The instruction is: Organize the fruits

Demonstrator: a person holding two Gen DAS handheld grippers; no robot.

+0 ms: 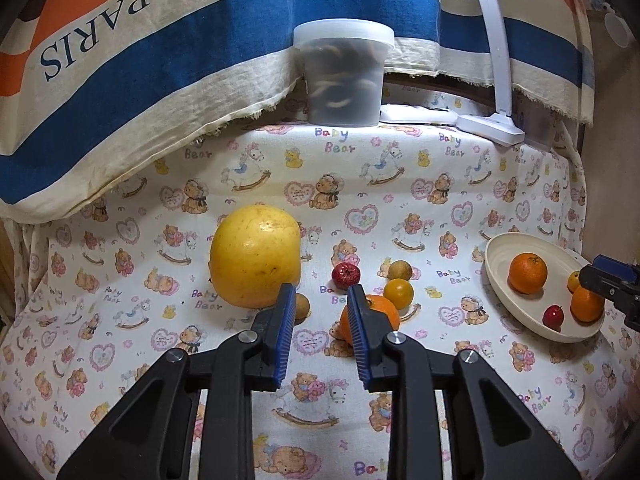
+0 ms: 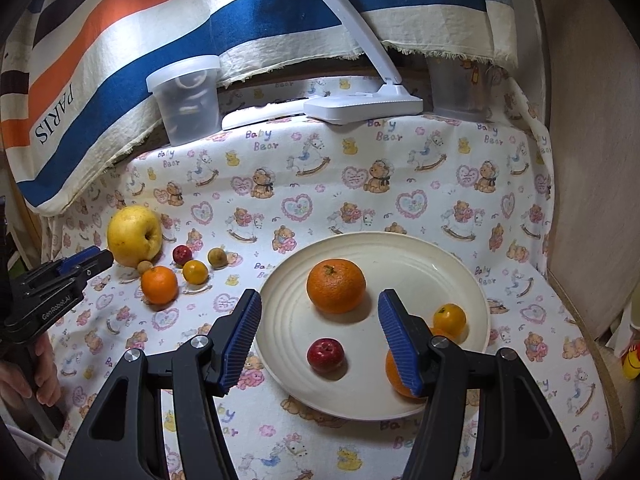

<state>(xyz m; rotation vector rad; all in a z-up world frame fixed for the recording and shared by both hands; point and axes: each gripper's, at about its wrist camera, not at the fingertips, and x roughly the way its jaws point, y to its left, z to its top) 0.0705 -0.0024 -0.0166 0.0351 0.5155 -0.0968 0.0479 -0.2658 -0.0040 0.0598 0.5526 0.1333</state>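
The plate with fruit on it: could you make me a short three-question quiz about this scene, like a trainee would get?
1. How many fruits lie on the plate?
2. True or false: the right tool is shut on the red fruit.
3. Which fruit on the cloth is biggest: A the orange, B the big yellow fruit, C the small brown fruit?

Key: 1. four; 2. false, it is open and empty; 3. B.

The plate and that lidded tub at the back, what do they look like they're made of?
The plate: probably glazed ceramic or melamine; cream, glossy, with concentric ridges and a bright glint near the rim. I cannot tell which.
The lidded tub: likely translucent plastic; cloudy walls show blurred shapes inside, under a frosted snap-on style lid.
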